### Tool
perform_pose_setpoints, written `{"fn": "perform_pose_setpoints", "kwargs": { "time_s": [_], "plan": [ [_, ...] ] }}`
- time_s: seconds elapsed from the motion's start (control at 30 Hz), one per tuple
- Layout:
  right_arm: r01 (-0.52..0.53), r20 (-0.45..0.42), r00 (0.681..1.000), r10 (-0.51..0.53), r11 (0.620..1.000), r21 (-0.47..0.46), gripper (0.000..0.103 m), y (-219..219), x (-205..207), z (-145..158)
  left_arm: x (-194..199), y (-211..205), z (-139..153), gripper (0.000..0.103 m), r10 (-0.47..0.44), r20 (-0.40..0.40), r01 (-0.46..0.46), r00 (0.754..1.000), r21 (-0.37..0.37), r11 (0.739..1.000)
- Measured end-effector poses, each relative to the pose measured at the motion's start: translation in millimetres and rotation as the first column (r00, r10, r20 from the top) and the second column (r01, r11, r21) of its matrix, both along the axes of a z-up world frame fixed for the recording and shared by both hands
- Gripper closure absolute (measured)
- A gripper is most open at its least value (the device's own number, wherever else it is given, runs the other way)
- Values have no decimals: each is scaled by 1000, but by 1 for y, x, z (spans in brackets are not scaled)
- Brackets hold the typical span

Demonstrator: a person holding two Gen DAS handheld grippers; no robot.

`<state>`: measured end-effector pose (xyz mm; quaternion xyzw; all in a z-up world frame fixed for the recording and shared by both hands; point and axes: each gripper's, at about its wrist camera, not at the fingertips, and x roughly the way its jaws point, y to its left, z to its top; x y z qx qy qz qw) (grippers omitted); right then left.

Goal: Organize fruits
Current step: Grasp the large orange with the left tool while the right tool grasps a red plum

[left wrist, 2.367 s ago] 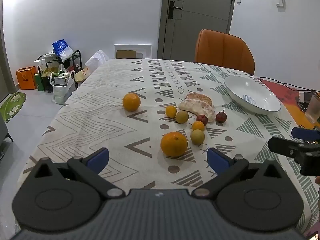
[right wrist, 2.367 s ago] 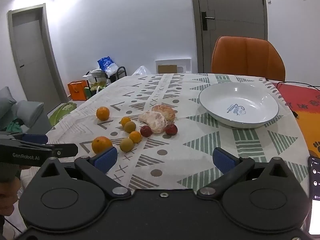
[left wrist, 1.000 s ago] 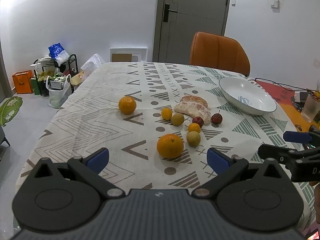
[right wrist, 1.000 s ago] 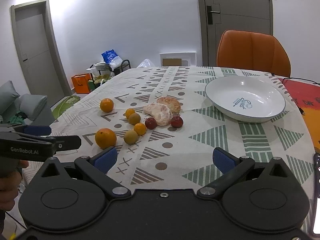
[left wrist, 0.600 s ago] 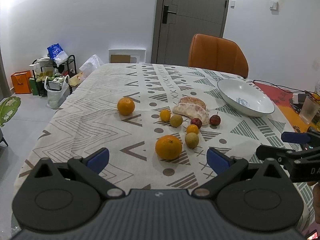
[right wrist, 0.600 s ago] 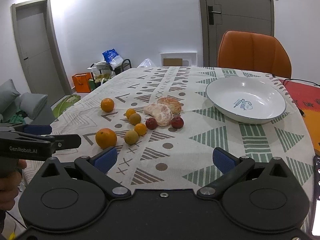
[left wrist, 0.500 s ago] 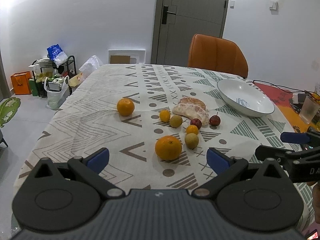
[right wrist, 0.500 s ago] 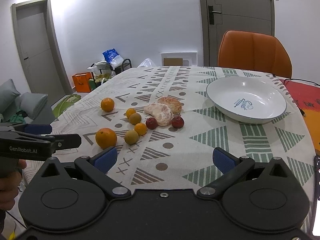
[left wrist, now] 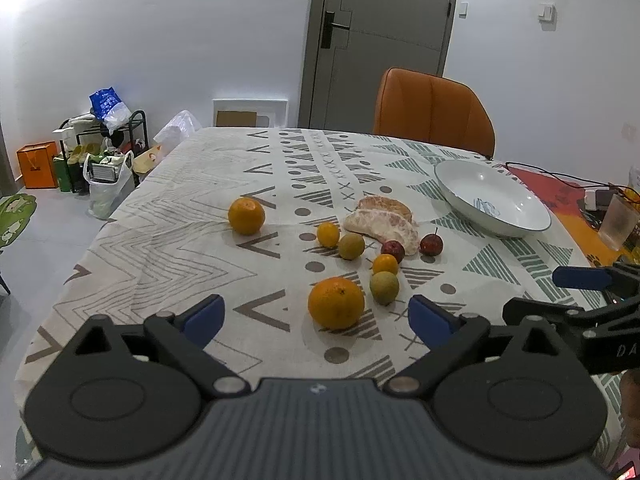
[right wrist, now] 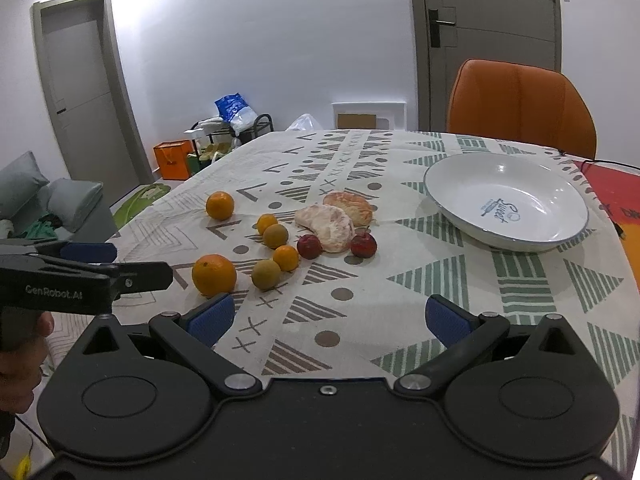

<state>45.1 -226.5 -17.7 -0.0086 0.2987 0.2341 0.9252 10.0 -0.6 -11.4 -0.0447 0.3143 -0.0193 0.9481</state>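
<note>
Loose fruit lies on the patterned tablecloth. A large orange sits just beyond my left gripper, roughly in line with the gap between the fingers. That gripper's jaws are closing, wide apart, with nothing between the pads. Behind it lie a second orange, several small yellow, green and red fruits, and peeled pomelo pieces. The white bowl stands empty at the far right. My right gripper is open over bare cloth, short of the fruit.
An orange chair stands at the table's far side before a grey door. A cup, cables and a red mat lie at the right edge. Bags and a rack stand on the floor at left.
The left gripper has crept a little toward the large orange, and its fingers have come slightly inward. The right gripper has kept still.
</note>
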Motion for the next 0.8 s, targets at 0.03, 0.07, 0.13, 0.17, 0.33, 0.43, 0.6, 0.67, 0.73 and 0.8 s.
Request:
{"fn": "perform_pose_setpoints", "kwargs": {
  "time_s": [0.03, 0.07, 0.13, 0.17, 0.33, 0.43, 0.6, 0.67, 0.73, 0.8],
  "plan": [
    [-3, -1, 1000, 3, 1000, 2, 0, 1, 2, -1, 1, -1, -1, 8, -3, -3, 3, 1000, -2, 1000],
    [-5, -4, 1000, 5, 1000, 6, 0, 0, 4, -2, 3, -1, -2, 10, -7, -7, 7, 1000, -2, 1000],
    [-9, -6, 1000, 9, 1000, 11, 0, 1, 7, -4, 7, -3, -6, 13, -14, -18, 14, 1000, 1, 1000],
    [-13, -7, 1000, 13, 1000, 13, 0, 2, 8, -5, 8, -3, -8, 15, -18, -23, 18, 1000, 1, 1000],
    [-23, -31, 999, 24, 999, 38, 6, 0, 18, -12, 18, -4, -15, 23, -27, -42, 27, 999, -18, 999],
    [-29, -51, 998, 32, 998, 61, 9, -3, 24, -16, 23, -6, -19, 25, -29, -41, 29, 999, -12, 1000],
    [-34, -65, 997, 38, 997, 74, 15, -5, 32, -22, 35, -6, -27, 35, -32, -69, 30, 997, -31, 999],
    [-32, -66, 997, 37, 997, 77, 16, -6, 35, -24, 39, -4, -29, 36, -34, -68, 31, 997, -49, 998],
    [-25, -71, 997, 31, 996, 81, 16, -7, 39, -25, 44, -4, -31, 36, -32, -72, 28, 997, -52, 998],
    [-17, -78, 997, 24, 996, 88, 16, -9, 43, -26, 48, -4, -34, 42, -32, -80, 28, 996, -48, 998]
  ]
}}
